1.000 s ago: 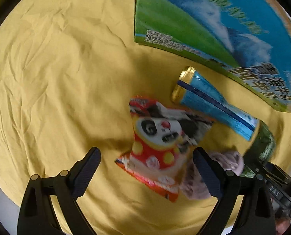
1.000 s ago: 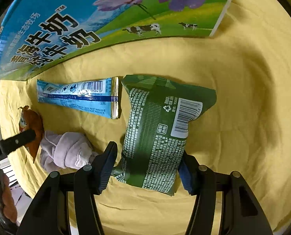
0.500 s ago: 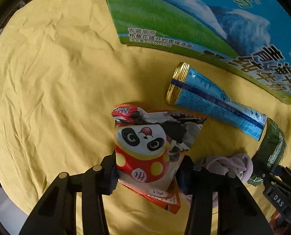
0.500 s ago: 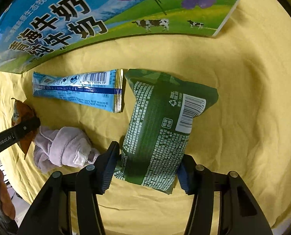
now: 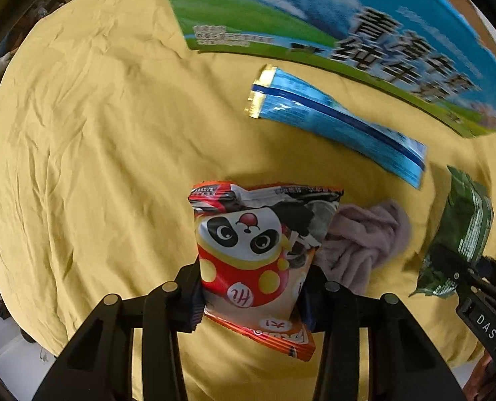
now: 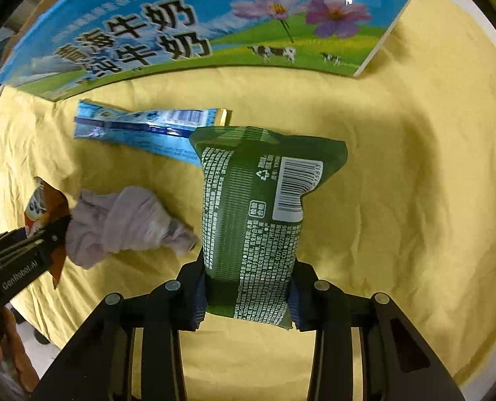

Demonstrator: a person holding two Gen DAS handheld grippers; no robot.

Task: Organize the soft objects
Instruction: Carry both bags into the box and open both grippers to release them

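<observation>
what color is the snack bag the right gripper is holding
Dark green with white print and a barcode, clearest in the right wrist view.

Both tools are matte black plastic. The left gripper has two broad, angular arms with long slot cut-outs, each carrying two round silver screw heads near the front; its fingers end in ribbed dark-blue pads. The right gripper is built the same, with four silver screws and blue ribbed pads. White lettering marks their sides: "GenRobot.AI" on the left one, "DAS" on the right one.
</observation>
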